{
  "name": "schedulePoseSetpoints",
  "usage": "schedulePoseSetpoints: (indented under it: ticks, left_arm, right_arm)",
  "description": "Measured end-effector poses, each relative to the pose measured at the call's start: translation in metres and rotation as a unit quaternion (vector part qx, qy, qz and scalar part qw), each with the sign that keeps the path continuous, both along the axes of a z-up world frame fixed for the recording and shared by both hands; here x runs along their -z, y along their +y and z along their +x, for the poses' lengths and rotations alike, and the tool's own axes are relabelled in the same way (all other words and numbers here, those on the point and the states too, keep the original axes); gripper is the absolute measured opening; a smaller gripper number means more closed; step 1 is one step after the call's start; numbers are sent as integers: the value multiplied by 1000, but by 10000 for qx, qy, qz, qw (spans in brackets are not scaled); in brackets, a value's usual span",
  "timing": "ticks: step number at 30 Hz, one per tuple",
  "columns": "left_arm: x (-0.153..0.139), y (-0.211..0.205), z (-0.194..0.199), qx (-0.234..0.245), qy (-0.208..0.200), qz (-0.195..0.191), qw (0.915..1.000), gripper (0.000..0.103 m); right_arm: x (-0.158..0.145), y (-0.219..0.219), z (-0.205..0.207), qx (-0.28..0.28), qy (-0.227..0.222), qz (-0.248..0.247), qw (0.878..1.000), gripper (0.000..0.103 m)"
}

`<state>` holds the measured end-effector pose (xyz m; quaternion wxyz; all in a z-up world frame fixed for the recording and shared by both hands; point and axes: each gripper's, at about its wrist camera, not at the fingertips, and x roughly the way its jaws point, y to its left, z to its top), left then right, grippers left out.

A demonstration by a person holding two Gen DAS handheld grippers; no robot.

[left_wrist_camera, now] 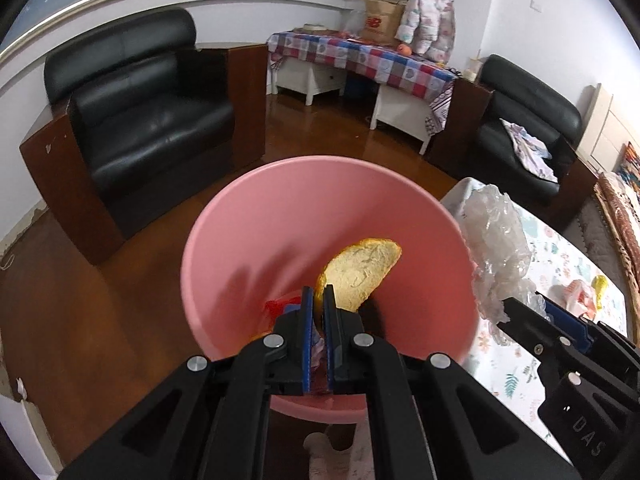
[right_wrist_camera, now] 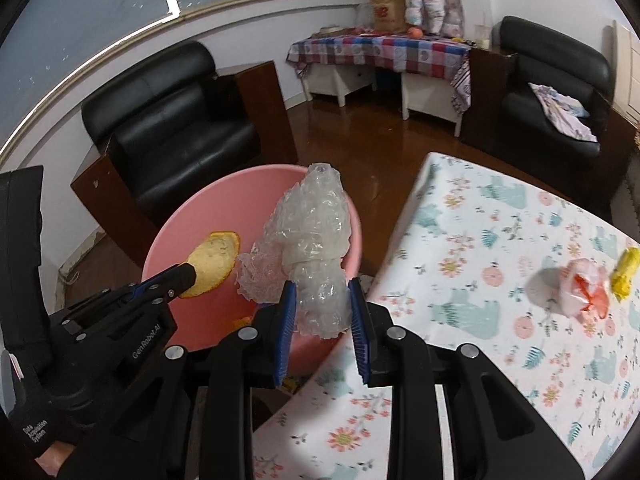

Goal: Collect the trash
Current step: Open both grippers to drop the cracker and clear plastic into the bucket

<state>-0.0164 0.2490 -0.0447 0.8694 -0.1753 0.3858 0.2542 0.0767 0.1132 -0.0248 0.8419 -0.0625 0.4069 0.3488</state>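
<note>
A pink bin (left_wrist_camera: 280, 216) (right_wrist_camera: 240, 188) stands on the floor beside the table. My left gripper (left_wrist_camera: 319, 294) (right_wrist_camera: 188, 278) is shut on a piece of orange peel (left_wrist_camera: 362, 270) (right_wrist_camera: 214, 260) and holds it over the bin's mouth. My right gripper (right_wrist_camera: 322, 292) is shut on a crumpled wad of clear plastic wrap (right_wrist_camera: 316, 232) (left_wrist_camera: 496, 240), held above the bin's right rim. Red and other scraps (left_wrist_camera: 278, 306) lie at the bin's bottom.
The table with a floral cloth (right_wrist_camera: 500, 240) is to the right; on it lie a white and red wrapper (right_wrist_camera: 582, 292) and a yellow crumpled piece (right_wrist_camera: 628, 272). Black armchairs (left_wrist_camera: 148, 108) (right_wrist_camera: 560, 80) and a checked-cloth side table (left_wrist_camera: 360, 56) stand across the wooden floor.
</note>
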Motion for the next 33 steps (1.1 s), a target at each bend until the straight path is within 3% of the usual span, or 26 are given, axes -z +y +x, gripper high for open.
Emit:
schedulePoseSetpoints:
  ticks: [9,12,14,16,23,33]
  left_arm:
    - [8,14,-7,-191,119,-98,9997,11]
    - [10,16,-7,-211,127,-103,9996,17]
    - [10,18,-8,-255,123,-107,9995,31]
    - [10,19,-8,-296,115,-109,9994,35]
    - [12,23,-9,-333,124,-132,9993,39]
    - [6,19,-10,-331,15,-155,9993,39]
  right_arm:
    - [6,28,-4,-261,92,-127,9995,27]
    - [10,32,-5,-312,128,-169,9993,27]
    - [12,35,-4,-329,183,-198,9991,28]
    - [14,36,-4,-333,229,-222,9989,29]
    - [15,41,-7,-384,242,-247,9987,37]
    - [8,25,-7,-248,196,-77,9995,38]
